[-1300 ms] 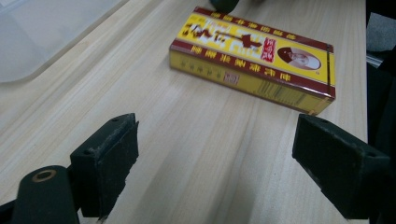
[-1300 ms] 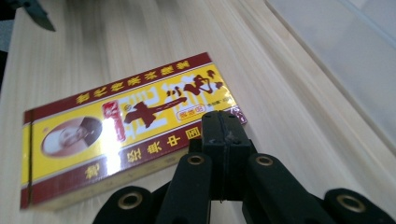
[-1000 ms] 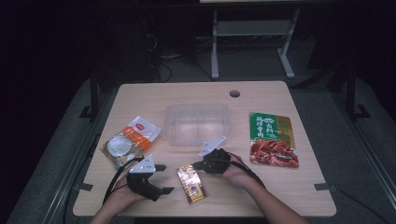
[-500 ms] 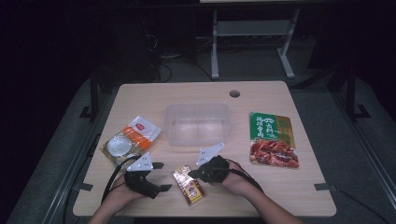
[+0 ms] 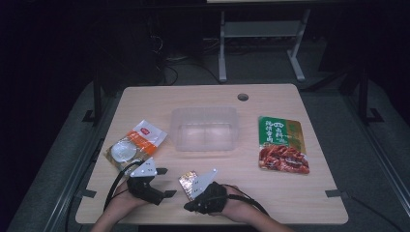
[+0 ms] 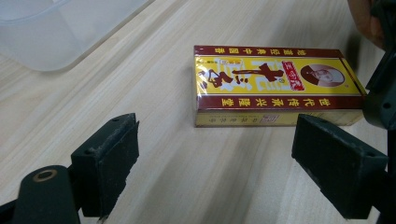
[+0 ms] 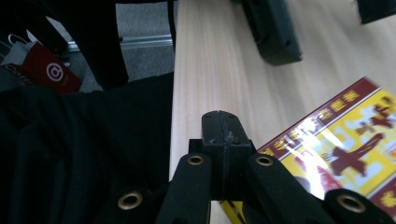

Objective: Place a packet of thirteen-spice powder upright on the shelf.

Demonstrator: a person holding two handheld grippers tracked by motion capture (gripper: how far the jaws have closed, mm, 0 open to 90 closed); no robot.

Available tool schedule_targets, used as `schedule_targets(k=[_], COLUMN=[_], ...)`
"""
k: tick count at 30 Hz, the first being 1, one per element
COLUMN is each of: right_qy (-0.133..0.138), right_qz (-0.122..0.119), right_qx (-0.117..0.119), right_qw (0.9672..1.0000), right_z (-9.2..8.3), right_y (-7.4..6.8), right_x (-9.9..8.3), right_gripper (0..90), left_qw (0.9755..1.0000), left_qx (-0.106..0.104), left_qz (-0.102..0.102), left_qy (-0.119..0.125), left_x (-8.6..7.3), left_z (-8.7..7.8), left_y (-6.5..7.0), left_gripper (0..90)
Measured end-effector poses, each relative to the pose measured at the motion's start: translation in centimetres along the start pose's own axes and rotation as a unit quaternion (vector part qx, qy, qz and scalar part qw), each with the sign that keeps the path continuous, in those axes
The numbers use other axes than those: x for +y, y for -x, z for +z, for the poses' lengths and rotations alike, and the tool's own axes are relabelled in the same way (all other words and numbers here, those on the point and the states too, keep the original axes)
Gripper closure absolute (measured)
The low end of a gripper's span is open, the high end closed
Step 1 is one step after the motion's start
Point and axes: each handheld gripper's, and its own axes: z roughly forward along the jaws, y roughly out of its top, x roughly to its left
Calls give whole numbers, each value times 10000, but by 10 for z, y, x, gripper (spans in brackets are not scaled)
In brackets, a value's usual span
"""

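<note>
While the yellow box (image 6: pixel 275 91) lies flat on the table (image 5: pixel 290 193) before the clear tub (image 5: pixel 205 128), unpacked, it is framed by the gaping, empty left tongs (image 6: pixel 229 158) and neared by the closed, empty right tongs (image 7: pixel 223 135).

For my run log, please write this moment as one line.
left gripper: open, facing yellow-red box | right gripper: shut, empty, beside box | box: flat on table | clear container: empty
</note>
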Motion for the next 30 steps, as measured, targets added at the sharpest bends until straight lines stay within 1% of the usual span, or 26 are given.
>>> schedule_targets(k=[1,6,7,8,11,12,13,15,16,17,18,20,21,22,23,24,25,26,27,28,29,30], right_qy=[-113,-111,-131,-131,-148,-148,-166,-166,-166,-176,-176,-209,-215,-222,-271,-271,-234,-234,-238,-232,-232,-249], right_qz=[-33,36,60,60,165,165,263,310,310,405,405,533,550,693,639,639,874,874,877,895,895,941], right_qx=[-30,-111,-169,-169,-340,-340,-451,-555,-555,-660,-660,-769,-824,-870,-1034,-1034,-1081,-1081,-1181,-1239,-1239,-1280], right_qw=[9999,9999,9998,9998,9992,9992,9985,9978,9978,9968,9968,9954,9948,9935,9922,9922,9900,9900,9888,9880,9880,9870], right_z=[1,-5,-9,-9,-21,-21,-28,-34,-34,-41,-41,-47,-49,-52,-55,-55,-58,-58,-59,-59,-59,-59], right_y=[-1,1,3,3,8,8,11,15,15,18,18,23,25,26,34,34,39,39,45,47,47,50], right_x=[-2,-6,-10,-10,-19,-19,-26,-31,-31,-37,-37,-43,-45,-47,-53,-53,-55,-55,-56,-56,-56,-57], right_gripper=[898,898,898,898,898,898,898,898,898,898,898,898,898,897,898,898,897,897,898,898,898,898], left_qw=[10000,10000,10000,10000,10000,10000,10000,10000,10000,9999,9999,9999,9999,9999,9999,9999,9998,9998,9998,9998,9998,9998], left_qx=[-1,6,-2,-2,-29,-29,-43,-49,-49,-59,-65,-72,-82,-85,-98,-98,-121,-121,-122,-124,-124,-125], left_qz=[-5,-20,-17,-17,-2,-2,13,3,3,1,20,22,7,25,39,39,37,37,22,20,20,28], left_qy=[-6,-4,-26,-26,-59,-59,-76,-84,-84,-92,-90,-99,-98,-110,-117,-117,-130,-130,-135,-137,-137,-142], left_x=[0,0,0,0,0,0,1,1,1,1,1,1,1,1,2,2,2,2,2,2,2,2], left_z=[0,0,1,1,3,3,3,5,5,5,6,6,7,7,7,7,8,8,8,9,9,9], left_y=[0,0,0,0,1,1,1,2,2,2,2,2,3,3,4,4,4,4,5,5,5,5], left_gripper=[142,142,142,142,143,143,143,143,143,143,143,143,143,143,144,150,159,159,159,159,159,159])
